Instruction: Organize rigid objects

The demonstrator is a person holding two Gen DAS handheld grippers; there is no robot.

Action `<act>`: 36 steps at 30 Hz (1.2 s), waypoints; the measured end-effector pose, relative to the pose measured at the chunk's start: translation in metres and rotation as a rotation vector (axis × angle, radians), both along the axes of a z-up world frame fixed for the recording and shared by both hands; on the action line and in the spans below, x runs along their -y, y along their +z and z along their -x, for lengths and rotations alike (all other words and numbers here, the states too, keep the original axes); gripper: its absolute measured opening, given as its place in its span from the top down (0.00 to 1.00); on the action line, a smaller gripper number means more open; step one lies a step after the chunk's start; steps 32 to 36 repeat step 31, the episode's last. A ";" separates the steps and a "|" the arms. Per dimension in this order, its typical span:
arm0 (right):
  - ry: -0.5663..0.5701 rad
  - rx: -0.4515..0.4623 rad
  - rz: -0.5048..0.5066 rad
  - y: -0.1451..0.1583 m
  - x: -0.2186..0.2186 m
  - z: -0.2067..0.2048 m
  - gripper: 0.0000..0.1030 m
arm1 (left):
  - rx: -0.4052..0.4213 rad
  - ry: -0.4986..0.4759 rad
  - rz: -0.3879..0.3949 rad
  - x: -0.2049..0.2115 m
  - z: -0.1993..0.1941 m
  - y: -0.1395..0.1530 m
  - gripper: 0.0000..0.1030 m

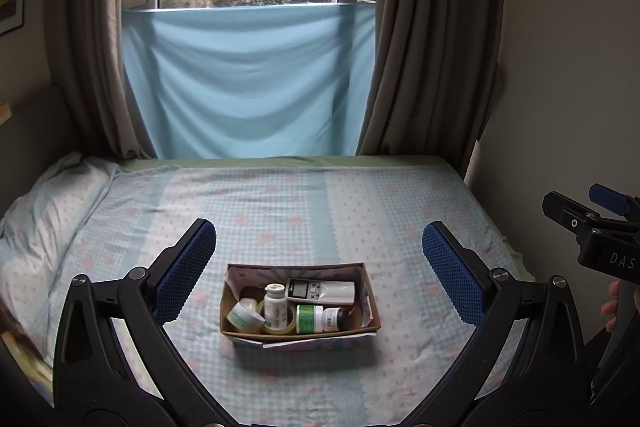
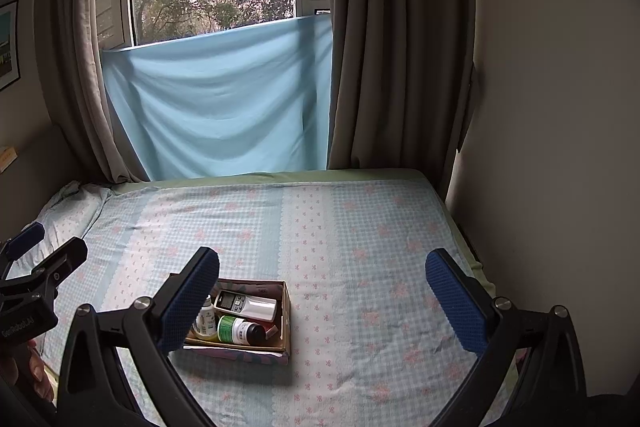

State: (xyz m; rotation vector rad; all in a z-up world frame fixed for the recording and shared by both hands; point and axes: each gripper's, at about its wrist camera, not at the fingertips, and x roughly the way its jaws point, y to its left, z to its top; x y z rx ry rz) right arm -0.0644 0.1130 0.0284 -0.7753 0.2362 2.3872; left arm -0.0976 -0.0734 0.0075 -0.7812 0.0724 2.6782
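A small cardboard box (image 1: 370,301) sits on the bed and holds a white remote (image 1: 320,290), an upright white pill bottle (image 1: 275,307), a lying green-labelled dark bottle (image 1: 322,319) and a round white jar (image 1: 245,319). My left gripper (image 1: 320,275) is open and empty, held above the bed with the box between its fingers in view. My right gripper (image 2: 332,303) is open and empty; the box (image 2: 286,311) lies by its left finger, with the remote (image 2: 246,303) and green-labelled bottle (image 2: 240,330) showing. The right gripper also shows at the left wrist view's right edge (image 1: 600,223).
The bed (image 1: 304,203) has a blue checked sheet with pink flowers. A pillow (image 1: 44,211) lies at the left. Grey curtains (image 1: 432,39) and a blue cloth (image 1: 248,83) hang at the window behind. A wall (image 2: 552,107) borders the bed's right side.
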 end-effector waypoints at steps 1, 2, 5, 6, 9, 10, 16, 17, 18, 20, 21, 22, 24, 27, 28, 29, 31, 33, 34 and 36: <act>0.000 -0.001 0.000 0.000 0.000 0.000 0.00 | -0.001 0.000 0.000 0.000 0.000 0.000 0.00; -0.001 -0.001 -0.001 0.000 0.000 0.000 0.00 | -0.002 0.000 0.000 0.000 0.000 0.000 0.00; -0.003 -0.003 -0.004 0.001 0.000 0.000 0.00 | -0.005 0.000 -0.001 0.000 0.001 0.001 0.00; -0.004 -0.003 -0.004 0.001 0.000 0.000 0.00 | -0.008 0.001 -0.002 0.000 0.001 0.001 0.00; -0.006 -0.004 -0.006 0.002 0.000 0.001 0.00 | -0.014 0.001 -0.003 -0.001 0.002 0.002 0.00; -0.007 -0.004 -0.005 0.002 0.000 0.001 0.00 | -0.015 0.000 -0.005 -0.001 0.002 0.002 0.00; -0.012 0.000 -0.008 0.003 0.000 0.004 0.00 | -0.045 0.012 0.012 -0.003 0.001 0.004 0.00; -0.013 0.001 -0.009 0.003 0.000 0.004 0.00 | -0.046 0.013 0.014 -0.004 0.001 0.004 0.00; -0.014 0.001 -0.010 0.003 0.000 0.004 0.00 | -0.048 0.016 0.015 -0.004 0.001 0.004 0.00; -0.014 0.001 -0.010 0.003 0.000 0.005 0.00 | -0.053 0.021 0.013 -0.003 0.001 0.005 0.00; -0.015 0.001 -0.011 0.003 0.000 0.005 0.00 | -0.056 0.024 0.013 -0.003 0.001 0.005 0.00; -0.015 0.001 -0.011 0.003 0.000 0.005 0.00 | -0.057 0.029 0.014 -0.002 0.001 0.005 0.00; -0.016 0.001 -0.010 0.002 0.001 0.005 0.00 | -0.063 0.039 0.016 -0.002 0.002 0.005 0.00; -0.016 0.002 -0.011 0.002 0.000 0.005 0.00 | -0.071 0.042 0.011 0.000 0.002 0.005 0.00; -0.017 0.002 -0.011 0.002 0.001 0.006 0.00 | -0.073 0.040 0.007 0.001 0.002 0.005 0.00; -0.016 0.002 -0.011 0.002 0.001 0.006 0.00 | -0.076 0.037 0.001 0.001 0.001 0.005 0.00; -0.016 0.003 -0.010 0.001 0.001 0.006 0.00 | -0.075 0.032 -0.011 0.003 0.001 0.005 0.00; -0.016 0.003 -0.010 0.001 0.001 0.006 0.00 | -0.075 0.032 -0.011 0.003 0.001 0.005 0.00; -0.016 0.003 -0.010 0.001 0.001 0.006 0.00 | -0.075 0.032 -0.011 0.003 0.001 0.005 0.00; -0.016 0.003 -0.010 0.001 0.001 0.006 0.00 | -0.075 0.032 -0.011 0.003 0.001 0.005 0.00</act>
